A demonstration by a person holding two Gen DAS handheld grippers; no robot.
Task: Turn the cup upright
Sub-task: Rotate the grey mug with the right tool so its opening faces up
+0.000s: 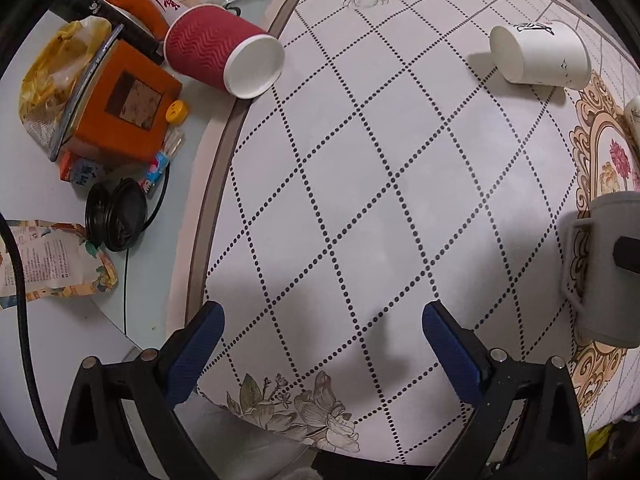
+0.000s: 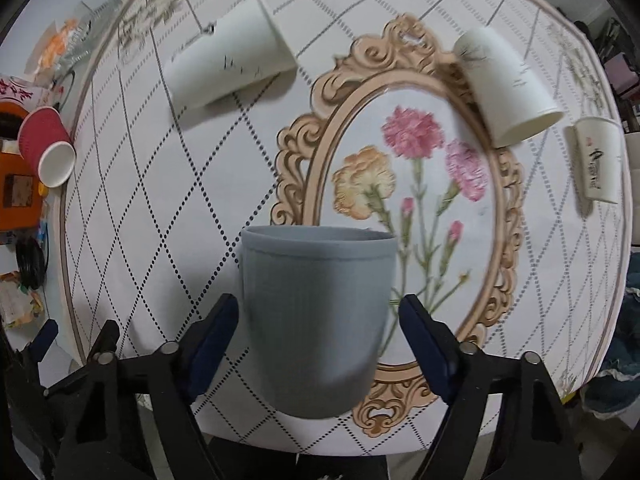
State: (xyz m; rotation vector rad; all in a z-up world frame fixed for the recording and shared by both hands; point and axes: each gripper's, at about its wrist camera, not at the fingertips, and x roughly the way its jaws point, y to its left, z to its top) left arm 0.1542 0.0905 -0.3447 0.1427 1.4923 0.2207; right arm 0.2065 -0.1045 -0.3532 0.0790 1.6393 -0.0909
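Observation:
A grey cup (image 2: 316,316) stands between the blue pads of my right gripper (image 2: 318,320), rim up and away from me; the jaws sit close on both sides of it, and I cannot tell if they press it. The same cup, with its handle, shows at the right edge of the left wrist view (image 1: 608,268). My left gripper (image 1: 322,332) is open and empty above the patterned tablecloth (image 1: 360,184). A red ribbed paper cup (image 1: 218,50) lies on its side at the cloth's left edge. A white paper cup (image 1: 542,56) lies on its side at the far right.
Two more white paper cups (image 2: 506,84) (image 2: 598,160) lie on their sides on the right of the cloth. An orange box (image 1: 120,104), snack bags, a black coiled cable (image 1: 116,216) and bottles crowd the table left of the cloth. The cloth's front edge is near me.

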